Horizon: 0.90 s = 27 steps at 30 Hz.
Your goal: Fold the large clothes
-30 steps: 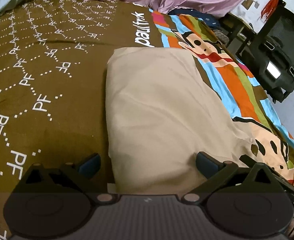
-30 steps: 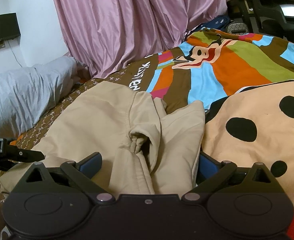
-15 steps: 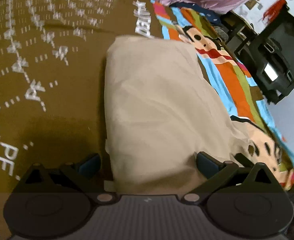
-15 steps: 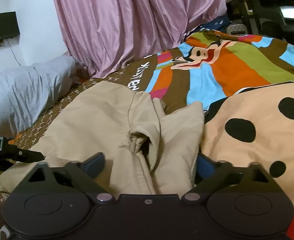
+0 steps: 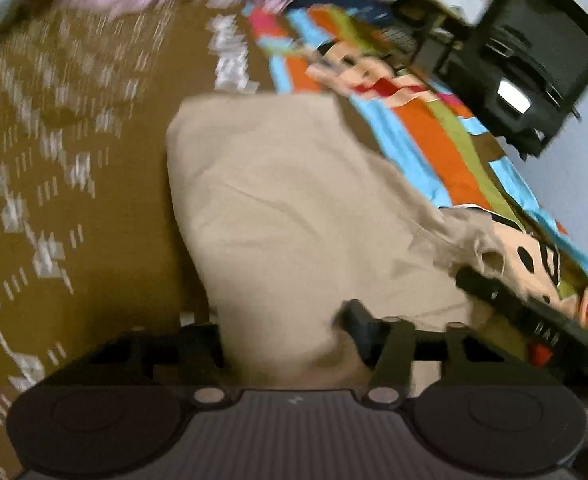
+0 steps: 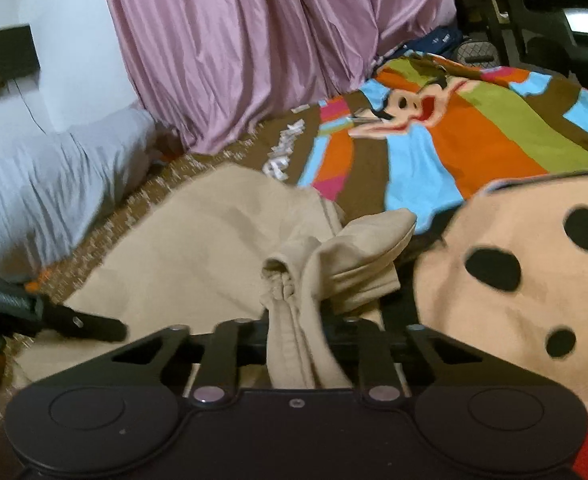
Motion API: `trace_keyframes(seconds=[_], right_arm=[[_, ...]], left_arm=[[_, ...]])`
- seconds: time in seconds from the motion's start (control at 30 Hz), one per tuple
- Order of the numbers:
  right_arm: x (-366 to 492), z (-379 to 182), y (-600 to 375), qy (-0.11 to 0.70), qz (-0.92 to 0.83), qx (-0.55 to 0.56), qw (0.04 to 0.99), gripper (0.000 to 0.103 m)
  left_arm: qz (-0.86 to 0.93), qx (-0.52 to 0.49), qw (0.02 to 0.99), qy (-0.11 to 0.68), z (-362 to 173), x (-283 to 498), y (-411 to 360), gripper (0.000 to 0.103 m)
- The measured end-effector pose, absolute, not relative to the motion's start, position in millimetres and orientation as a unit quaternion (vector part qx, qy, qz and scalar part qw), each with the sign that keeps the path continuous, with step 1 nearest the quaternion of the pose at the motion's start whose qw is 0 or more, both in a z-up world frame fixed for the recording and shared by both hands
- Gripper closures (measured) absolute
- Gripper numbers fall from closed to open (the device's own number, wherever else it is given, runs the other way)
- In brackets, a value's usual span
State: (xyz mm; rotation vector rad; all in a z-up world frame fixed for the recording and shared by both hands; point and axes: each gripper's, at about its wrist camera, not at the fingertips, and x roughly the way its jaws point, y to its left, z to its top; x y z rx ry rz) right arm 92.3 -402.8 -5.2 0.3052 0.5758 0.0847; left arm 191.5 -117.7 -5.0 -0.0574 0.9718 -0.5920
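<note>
I see the beige garment point(image 5: 294, 216) lying folded on the patterned bedspread point(image 5: 73, 184), filling the centre of the left view. My left gripper point(image 5: 281, 336), at 6 o'clock, is closing on its near edge. My right gripper point(image 6: 294, 332) is closing, pinching the bunched hem at 6 o'clock.

Beige garment point(image 5: 294, 216), soft matte cloth, folded into a broad slab on the brown patterned end of the bedspread. Far edge straight, upper face lightly creased. Near end bunched into upright gathered folds point(image 6: 294, 304), a rounded flap sticking up beside them. Right-hand edge reaching the colourful cartoon print.
</note>
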Motion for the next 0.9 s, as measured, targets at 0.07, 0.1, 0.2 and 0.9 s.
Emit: trace_keyframes(seconds=[0.07,0.1,0.2,0.9], right_arm=[[93.7,10.4,-392.4,0.266,0.049,0.132,0.954,0.092],[95.2,17.9,-386.3,0.257,0.055,0.125,0.957,0.093],[100.0,36.9,-362.2,0.225,0.073,0.094,0.967,0.094],[205.4,-8.5,-262.3,0.282,0.095,0.05,0.953,0.05]], left_arm=[[-0.281,0.004,0.859,0.428,10.8,184.5,-123.2,0.058],[-0.28,0.019,0.868,0.409,18.5,181.2,-124.6,0.061],[-0.27,0.045,0.892,0.358,40.0,176.1,-119.7,0.064],[-0.151,0.046,0.917,0.367,-17.8,220.3,-18.1,0.038]])
